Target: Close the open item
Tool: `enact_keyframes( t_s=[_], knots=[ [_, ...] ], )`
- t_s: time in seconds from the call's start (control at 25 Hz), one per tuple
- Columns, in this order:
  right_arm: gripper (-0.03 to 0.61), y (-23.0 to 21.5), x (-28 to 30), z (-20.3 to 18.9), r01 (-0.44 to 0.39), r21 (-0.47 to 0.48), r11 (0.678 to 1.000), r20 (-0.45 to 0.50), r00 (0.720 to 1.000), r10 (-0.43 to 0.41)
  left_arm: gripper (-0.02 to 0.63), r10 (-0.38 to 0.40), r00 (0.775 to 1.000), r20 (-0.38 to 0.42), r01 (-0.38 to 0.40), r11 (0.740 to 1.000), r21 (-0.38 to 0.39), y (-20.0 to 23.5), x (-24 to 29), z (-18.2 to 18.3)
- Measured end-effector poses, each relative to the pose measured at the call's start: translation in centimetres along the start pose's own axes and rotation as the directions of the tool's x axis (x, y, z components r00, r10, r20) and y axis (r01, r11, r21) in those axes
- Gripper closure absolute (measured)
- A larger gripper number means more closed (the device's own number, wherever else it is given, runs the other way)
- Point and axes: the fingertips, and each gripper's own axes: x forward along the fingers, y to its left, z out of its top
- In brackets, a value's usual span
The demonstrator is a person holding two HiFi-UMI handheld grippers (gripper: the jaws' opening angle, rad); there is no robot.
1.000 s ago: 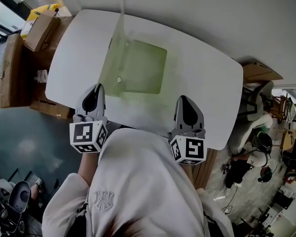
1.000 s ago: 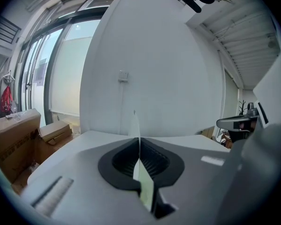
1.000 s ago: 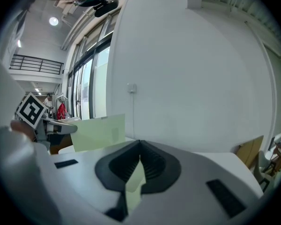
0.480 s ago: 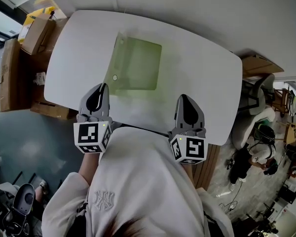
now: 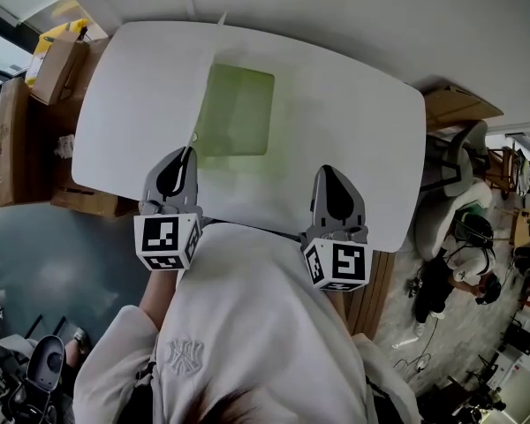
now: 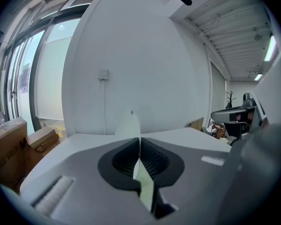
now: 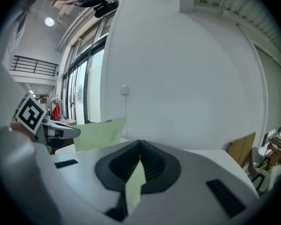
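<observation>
Left gripper [image 5: 184, 155] was clamped on the green folder's [image 5: 238, 113] upright cover [image 6: 130, 125], probably to swing it shut onto the counter [image 5: 353, 131]. Right gripper [image 5: 328, 173] hung nearby, pinched shut, holding nothing.

Bright window daylight, dark fisheye-warped corners.

The table [image 5: 353, 148] is white, smooth and matt. The folder [image 5: 237, 111] at 11 o'clock is thin, pale green, see-through plastic with a faint sheen. The left gripper [image 5: 184, 155] and right gripper [image 5: 329, 175] are matt grey plastic with ribbed black pads [image 6: 155, 160]. The jumper [image 5: 247, 325] is soft white cloth. The boxes [image 5: 55, 64] at 10 o'clock are brown cardboard.
</observation>
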Motion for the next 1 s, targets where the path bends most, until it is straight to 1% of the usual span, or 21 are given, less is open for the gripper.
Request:
enact_keyframes(
  t_s=[0.2,0.44,0.56,0.72,1.0],
  knots=[
    [0.569,-1.1,-0.6,-0.2,0.0,-0.002,1.0,0.004,1.0,0.0,0.603,0.001,1.0,-0.001,-0.001,1.0,0.014,-1.2,0.4,-0.1],
    [0.569,-1.8,-0.6,-0.6,-0.014,0.005,1.0,0.007,1.0,0.014,0.603,-0.01,1.0,-0.012,0.01,0.998,0.057,-2.9,1.1,-0.6],
    [0.569,-1.9,-0.5,-0.7,-0.021,0.007,1.0,0.009,1.0,0.021,0.601,-0.025,0.999,-0.02,0.027,0.997,0.079,-3.9,1.3,-0.9],
    [0.569,-2.1,-0.5,-1.0,-0.025,0.016,1.0,0.007,1.0,0.025,0.601,-0.048,0.998,-0.036,0.051,0.995,0.089,-5.0,1.7,-1.4],
    [0.569,-3.1,-0.9,-1.4,-0.008,0.029,1.0,0.008,1.0,0.008,0.598,-0.098,0.993,-0.065,0.105,0.988,0.116,-7.0,2.7,-2.3]
  ],
)
